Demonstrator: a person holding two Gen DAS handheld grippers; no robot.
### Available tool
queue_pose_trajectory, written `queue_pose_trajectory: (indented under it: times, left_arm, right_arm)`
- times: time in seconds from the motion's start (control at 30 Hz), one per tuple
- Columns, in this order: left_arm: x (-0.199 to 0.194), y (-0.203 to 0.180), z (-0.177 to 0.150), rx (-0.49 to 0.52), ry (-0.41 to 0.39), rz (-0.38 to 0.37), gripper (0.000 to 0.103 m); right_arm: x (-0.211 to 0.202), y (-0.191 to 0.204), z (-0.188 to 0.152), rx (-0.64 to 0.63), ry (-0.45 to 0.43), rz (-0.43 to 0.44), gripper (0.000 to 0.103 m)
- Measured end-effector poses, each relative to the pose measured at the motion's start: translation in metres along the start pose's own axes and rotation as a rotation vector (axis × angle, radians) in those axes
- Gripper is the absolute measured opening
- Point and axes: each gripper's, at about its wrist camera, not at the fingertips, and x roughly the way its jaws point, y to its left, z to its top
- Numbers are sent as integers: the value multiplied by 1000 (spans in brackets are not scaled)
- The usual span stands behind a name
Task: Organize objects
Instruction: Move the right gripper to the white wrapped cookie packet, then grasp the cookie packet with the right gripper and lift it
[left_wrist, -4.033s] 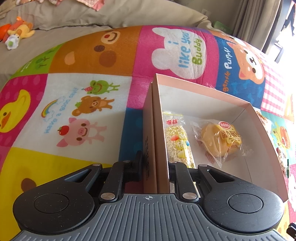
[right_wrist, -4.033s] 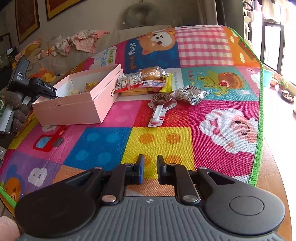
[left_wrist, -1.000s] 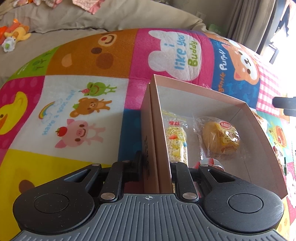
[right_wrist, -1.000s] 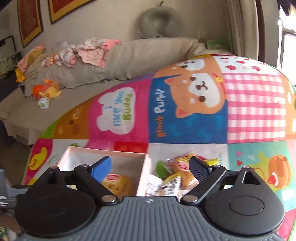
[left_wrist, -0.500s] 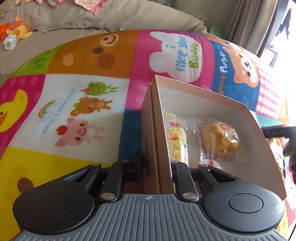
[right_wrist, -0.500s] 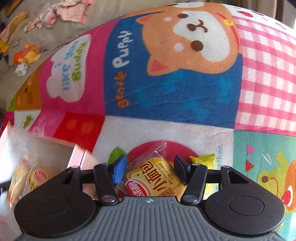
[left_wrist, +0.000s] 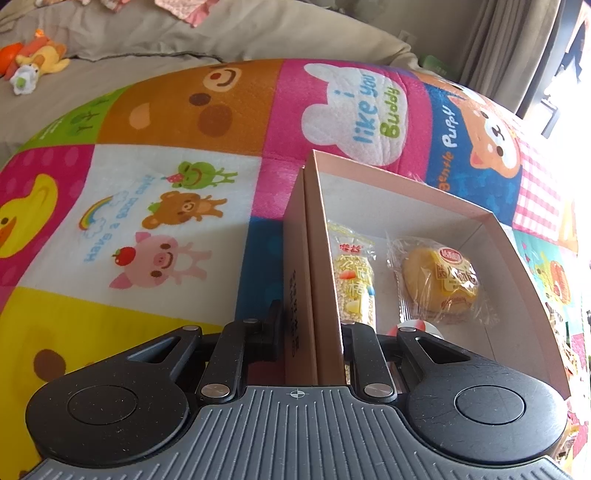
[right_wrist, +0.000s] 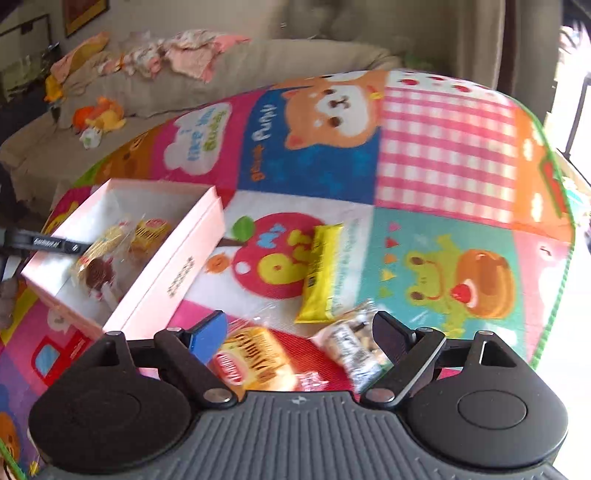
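Note:
My left gripper (left_wrist: 312, 325) is shut on the near wall of the pink box (left_wrist: 295, 229). Inside lie a rice-bar packet (left_wrist: 356, 280), a wrapped yellow cake (left_wrist: 439, 280) and a lollipop (left_wrist: 415, 326). The box also shows in the right wrist view (right_wrist: 173, 273). My right gripper (right_wrist: 301, 338) is open above the mat, over a wrapped cake packet (right_wrist: 255, 358) and a silver snack packet (right_wrist: 354, 347). A yellow packet (right_wrist: 321, 273) lies beyond them.
A colourful cartoon play mat (left_wrist: 166, 206) covers the round table. A beige sofa (right_wrist: 221, 74) with clothes and a plush toy (right_wrist: 98, 114) stands behind. The mat's green edge (right_wrist: 554, 258) runs on the right.
My right gripper has pulled back and up from the packets and stands wider open; the cake packet lies on the mat under it. A lollipop now lies in the box. My left gripper holds still.

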Motion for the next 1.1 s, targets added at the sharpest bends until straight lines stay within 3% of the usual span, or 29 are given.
queue_pose_trajectory:
  times: [0.13, 0.23, 0.33, 0.43, 0.63, 0.77, 0.9, 1.1]
  left_arm:
    - [0, 0, 0, -3, -1, 1, 20]
    - [1, 0, 0, -1, -2, 3, 20]
    - [1, 0, 0, 1, -2, 2, 20]
    - [0, -1, 0, 1, -3, 2, 20]
    - [0, -1, 0, -4, -4, 3, 20]
    - [0, -1, 1, -7, -3, 3, 20]
    - [0, 0, 1, -11, -4, 3, 20]
    - [0, 0, 1, -7, -5, 2, 20]
  right_arm:
    - [33, -46, 1, 179, 27, -49, 86]
    - [62, -60, -8, 241, 50, -79, 86]
    - [80, -58, -12, 234, 47, -94, 83]
    - [84, -52, -14, 220, 47, -46, 80]
    - [74, -26, -30, 69, 76, -20, 80]
    - [59, -24, -43, 92, 101, -5, 80]
    - [43, -26, -48, 95, 63, -42, 85]
    - [55, -35, -35, 185, 25, -75, 91]
